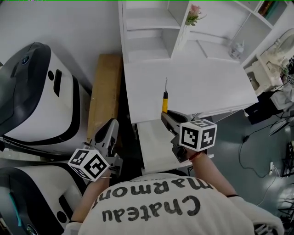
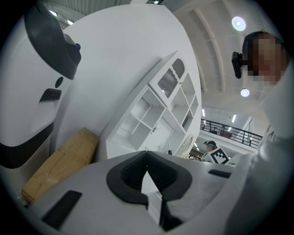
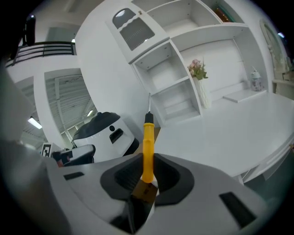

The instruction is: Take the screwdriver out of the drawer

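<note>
A screwdriver [image 1: 164, 99] with a yellow handle and a thin metal shaft sticks out from my right gripper [image 1: 166, 114], which is shut on the handle's lower end. It is held above the white desk top [image 1: 206, 87], just past the pulled-out white drawer [image 1: 154, 147]. In the right gripper view the screwdriver [image 3: 148, 146] stands upright between the jaws, tip toward the shelves. My left gripper [image 1: 110, 130] hangs at the drawer's left side; in the left gripper view its jaws [image 2: 147, 170] meet with nothing between them.
A white shelf unit [image 1: 151, 27] with a small pink flower [image 1: 195, 13] stands at the desk's back. A cardboard box [image 1: 104, 92] leans left of the desk. Large white and black machines [image 1: 36, 96] fill the left. Cables [image 1: 275, 124] lie on the floor at right.
</note>
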### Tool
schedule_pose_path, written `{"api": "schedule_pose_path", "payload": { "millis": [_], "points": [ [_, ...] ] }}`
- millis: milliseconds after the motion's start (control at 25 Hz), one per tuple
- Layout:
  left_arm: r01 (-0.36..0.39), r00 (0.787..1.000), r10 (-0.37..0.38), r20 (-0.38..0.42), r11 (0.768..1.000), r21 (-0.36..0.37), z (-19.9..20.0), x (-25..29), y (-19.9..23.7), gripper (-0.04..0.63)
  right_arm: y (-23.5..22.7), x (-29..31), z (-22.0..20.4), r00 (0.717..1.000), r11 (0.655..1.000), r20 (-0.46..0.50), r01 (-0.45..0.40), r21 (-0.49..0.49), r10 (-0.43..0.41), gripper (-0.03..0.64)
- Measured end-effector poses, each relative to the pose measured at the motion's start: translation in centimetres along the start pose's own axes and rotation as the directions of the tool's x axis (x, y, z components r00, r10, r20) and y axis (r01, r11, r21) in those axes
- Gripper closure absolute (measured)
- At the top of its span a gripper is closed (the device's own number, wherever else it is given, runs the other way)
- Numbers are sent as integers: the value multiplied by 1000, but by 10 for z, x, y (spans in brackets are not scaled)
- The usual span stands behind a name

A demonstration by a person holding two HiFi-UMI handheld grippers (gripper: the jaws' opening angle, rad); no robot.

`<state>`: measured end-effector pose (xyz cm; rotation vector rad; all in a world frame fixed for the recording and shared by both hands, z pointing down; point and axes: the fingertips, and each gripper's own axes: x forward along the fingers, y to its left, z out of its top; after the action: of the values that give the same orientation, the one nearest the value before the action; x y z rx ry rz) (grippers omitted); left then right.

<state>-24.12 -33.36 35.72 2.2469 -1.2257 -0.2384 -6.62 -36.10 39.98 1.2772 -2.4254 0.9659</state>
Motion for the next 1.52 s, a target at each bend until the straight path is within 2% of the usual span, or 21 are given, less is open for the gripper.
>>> {"api": "schedule_pose_path", "payload": {
  "millis": [440,800,1040,1520],
  "points": [
    [-24,999,24,-28,1000,4,-12,6,4,572,0,-14,39,989,1000,149,-25,19,22,537],
    [-35,999,36,-36,999,32,-21,21,-16,572,-7,-41,64,967,998,245,-68,4,65,537],
    [-56,998,56,1,998,39,-25,37,-50,572,-24,-63,57,969,994,223,-104,-25,107,535],
    [-105,994,104,29,994,38,-60,41,-116,572,-46,-97,38,972,980,134,-181,-82,191,536]
  ]
}}
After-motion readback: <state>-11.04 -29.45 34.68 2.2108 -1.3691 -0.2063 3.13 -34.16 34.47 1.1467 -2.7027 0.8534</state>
